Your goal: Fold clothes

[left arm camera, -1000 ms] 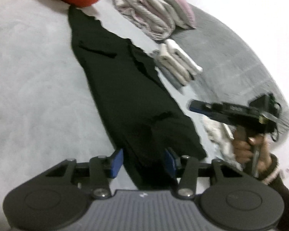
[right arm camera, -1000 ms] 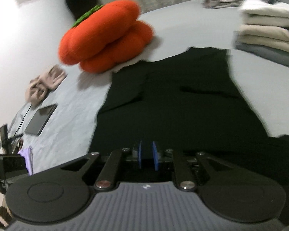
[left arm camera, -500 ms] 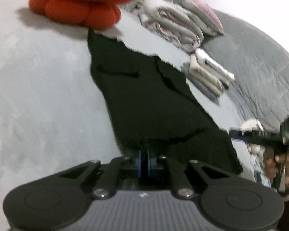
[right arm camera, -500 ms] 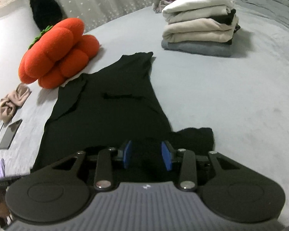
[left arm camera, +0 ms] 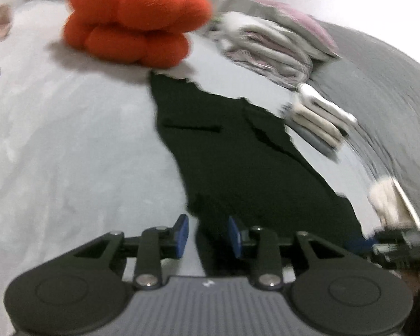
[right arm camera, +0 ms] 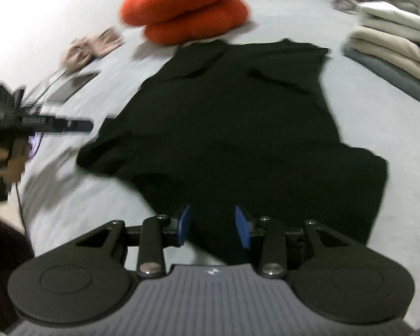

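Gaping wide and empty, left tool [left arm camera: 207, 235] and right tool [right arm camera: 213, 227] above black garment [right arm camera: 232, 128].

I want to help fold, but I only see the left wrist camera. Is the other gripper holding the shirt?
Observer: No. The right gripper has its fingers open over the near edge of the shirt, not pinching it.
Operator: Is the shirt lying flat?
Observer: Mostly. In the right view, its sleeves lie spread out to both sides.
Operator: Is anything near it on my side?
Observer: A phone lies left of the shirt, beside a beige bow, apart from the cloth.
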{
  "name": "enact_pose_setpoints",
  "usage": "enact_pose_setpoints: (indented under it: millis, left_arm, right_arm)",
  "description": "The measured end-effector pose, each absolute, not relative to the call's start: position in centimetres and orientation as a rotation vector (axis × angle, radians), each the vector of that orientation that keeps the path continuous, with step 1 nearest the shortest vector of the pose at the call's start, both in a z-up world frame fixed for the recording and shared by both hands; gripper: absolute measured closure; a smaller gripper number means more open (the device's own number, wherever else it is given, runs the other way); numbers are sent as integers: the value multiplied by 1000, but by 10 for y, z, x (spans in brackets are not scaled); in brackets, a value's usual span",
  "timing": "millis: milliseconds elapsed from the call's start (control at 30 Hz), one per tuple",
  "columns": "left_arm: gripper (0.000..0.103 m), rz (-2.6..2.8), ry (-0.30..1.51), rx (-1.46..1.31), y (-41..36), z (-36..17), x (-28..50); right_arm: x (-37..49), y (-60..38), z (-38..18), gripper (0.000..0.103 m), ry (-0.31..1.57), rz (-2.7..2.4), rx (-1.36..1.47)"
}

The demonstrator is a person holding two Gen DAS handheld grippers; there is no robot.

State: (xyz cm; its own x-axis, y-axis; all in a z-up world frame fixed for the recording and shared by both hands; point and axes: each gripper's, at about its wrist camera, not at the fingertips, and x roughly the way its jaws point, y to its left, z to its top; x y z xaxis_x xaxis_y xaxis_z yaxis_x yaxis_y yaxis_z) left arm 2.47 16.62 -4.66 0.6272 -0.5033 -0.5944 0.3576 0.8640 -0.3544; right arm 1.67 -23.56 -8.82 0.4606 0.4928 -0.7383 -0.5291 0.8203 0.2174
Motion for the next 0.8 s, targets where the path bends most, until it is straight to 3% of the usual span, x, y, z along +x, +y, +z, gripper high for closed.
enact_pose_setpoints:
  millis: [400,567,600,633,667,800]
  left_arm:
    - [68,-664,751,-45,144,-55,6]
    - [72,-654,766,72,131,-66,4]
    - [78,-647,764,85,130,-66,3]
    - [90,-630,764,93,129,-66,3]
    - [96,-611,769,83,130,-67,5]
    - [101,-577,824,-110,153,-62,12]
  right_arm:
    - [-12,-206,-104,62,784,710,-365]
    - [-20,-198,-110,62,710,752,-483]
    - [-21,-197,-112,63,697,755,-497]
    - [-21,-196,-114,68,685,757,-506]
    - [-20,-196,-115,70,675,756,-508]
    - [-14,-196,-117,101,646,731,-528]
